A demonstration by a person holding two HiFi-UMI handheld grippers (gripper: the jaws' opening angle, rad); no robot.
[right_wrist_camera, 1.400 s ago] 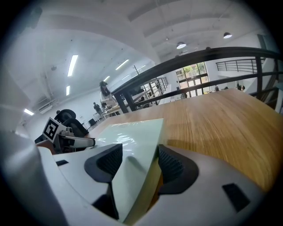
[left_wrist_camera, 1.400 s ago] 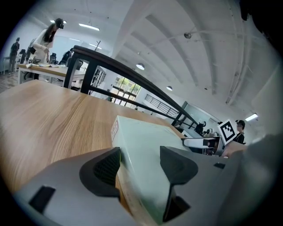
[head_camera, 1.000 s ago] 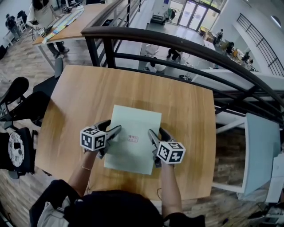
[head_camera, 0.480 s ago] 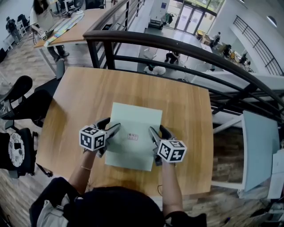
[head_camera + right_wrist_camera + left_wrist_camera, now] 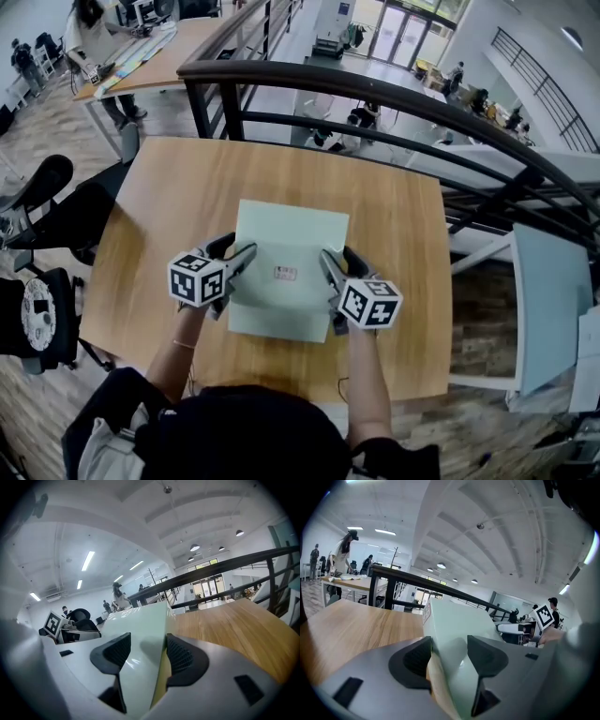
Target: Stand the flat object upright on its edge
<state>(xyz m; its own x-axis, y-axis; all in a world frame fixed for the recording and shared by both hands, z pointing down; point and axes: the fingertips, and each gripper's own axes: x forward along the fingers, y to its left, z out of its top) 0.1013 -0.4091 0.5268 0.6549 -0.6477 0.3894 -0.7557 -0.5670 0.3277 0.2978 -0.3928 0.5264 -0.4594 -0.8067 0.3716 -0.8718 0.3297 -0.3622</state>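
A flat pale green box (image 5: 289,234) with a small label (image 5: 285,273) is on the wooden table (image 5: 169,197), its near side raised so it tilts. My left gripper (image 5: 234,251) has the box's left edge between its jaws, which are closing, and both pads touch it. My right gripper (image 5: 339,261) is shut on the box's right edge. In the left gripper view the box (image 5: 454,618) fills the gap between the jaws of the left gripper (image 5: 449,654). The right gripper view shows the box (image 5: 136,623) squeezed between the pads of the right gripper (image 5: 143,657).
A dark metal railing (image 5: 375,94) runs behind the table's far edge, with a drop to a lower floor beyond. A black chair (image 5: 47,211) stands at the left. A pale panel (image 5: 548,309) is at the right. People work at a far desk (image 5: 122,56).
The box's near edge has come up, so it looks shorter front to back. Both grippers moved slightly away from me and up with it.
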